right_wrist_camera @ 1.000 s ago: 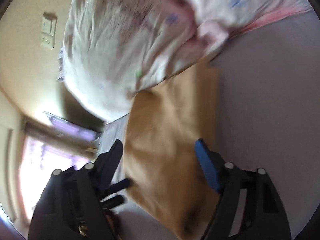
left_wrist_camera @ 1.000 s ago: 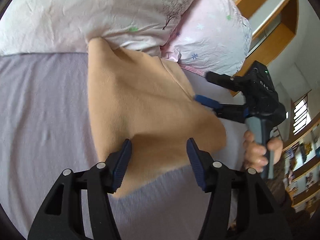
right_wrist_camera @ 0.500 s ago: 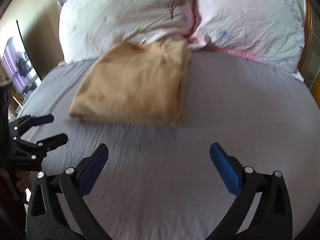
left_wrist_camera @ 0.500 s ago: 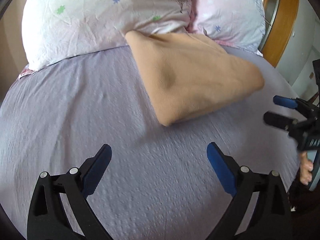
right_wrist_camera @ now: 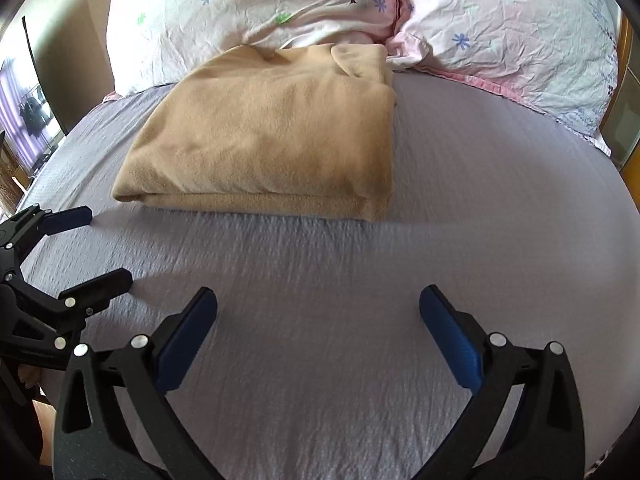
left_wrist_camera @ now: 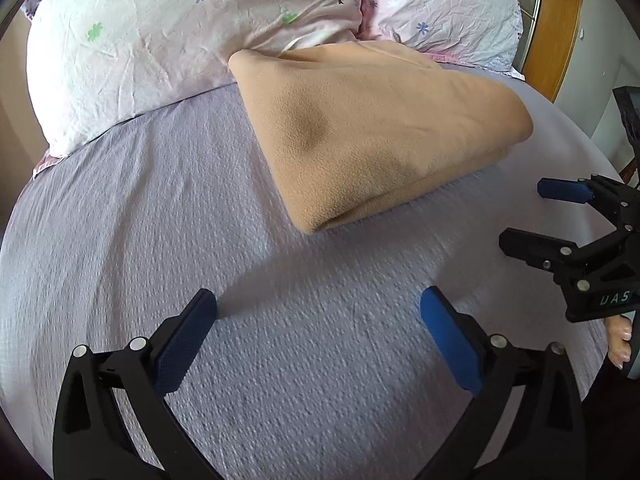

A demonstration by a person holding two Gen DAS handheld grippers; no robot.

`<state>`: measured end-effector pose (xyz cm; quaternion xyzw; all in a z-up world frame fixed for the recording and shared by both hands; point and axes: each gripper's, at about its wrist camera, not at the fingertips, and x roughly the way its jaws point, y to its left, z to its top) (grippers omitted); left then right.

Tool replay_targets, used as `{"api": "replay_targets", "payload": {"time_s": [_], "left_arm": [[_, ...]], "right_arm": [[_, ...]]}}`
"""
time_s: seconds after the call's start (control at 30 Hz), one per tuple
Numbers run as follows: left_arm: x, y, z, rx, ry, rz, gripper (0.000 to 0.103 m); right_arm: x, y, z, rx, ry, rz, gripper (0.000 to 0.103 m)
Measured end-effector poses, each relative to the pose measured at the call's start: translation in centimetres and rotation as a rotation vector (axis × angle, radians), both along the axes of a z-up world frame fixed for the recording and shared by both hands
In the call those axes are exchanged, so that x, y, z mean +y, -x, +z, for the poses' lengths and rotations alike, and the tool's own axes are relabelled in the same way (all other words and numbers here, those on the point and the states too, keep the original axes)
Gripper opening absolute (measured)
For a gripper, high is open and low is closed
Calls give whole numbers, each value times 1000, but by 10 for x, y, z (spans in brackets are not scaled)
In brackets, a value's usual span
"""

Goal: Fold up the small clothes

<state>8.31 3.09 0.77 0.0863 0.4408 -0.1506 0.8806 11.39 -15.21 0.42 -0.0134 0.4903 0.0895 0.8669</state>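
A tan fleece garment (left_wrist_camera: 372,128) lies folded into a thick rectangle on the lilac bed sheet (left_wrist_camera: 160,240), its far edge against the pillows; it also shows in the right wrist view (right_wrist_camera: 272,136). My left gripper (left_wrist_camera: 318,320) is open and empty, hovering over bare sheet well short of the garment; it also shows at the left of the right wrist view (right_wrist_camera: 90,248). My right gripper (right_wrist_camera: 318,320) is open and empty over the sheet in front of the garment; it shows at the right of the left wrist view (left_wrist_camera: 524,216).
Two floral pillows (right_wrist_camera: 256,12) (right_wrist_camera: 512,36) lie at the head of the bed. A wooden frame (left_wrist_camera: 556,28) stands at the right. The left bed edge borders a wall and a window (right_wrist_camera: 28,120).
Both grippers have let go of the garment, opened wide and pulled back toward the foot of the bed. The garment now lies folded and still by the pillows.
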Motion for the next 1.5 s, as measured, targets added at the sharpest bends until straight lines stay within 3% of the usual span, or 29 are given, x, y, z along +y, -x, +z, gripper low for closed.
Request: {"api": "replay_targets", "payload": {"time_s": [0.13, 1.5], "left_arm": [[0, 0, 0, -1, 1, 1, 102], [1, -1, 0, -1, -1, -1, 102]], "right_arm": [[4, 1, -1, 3, 35, 2, 101], [3, 1, 0, 3, 35, -3, 101]]}}
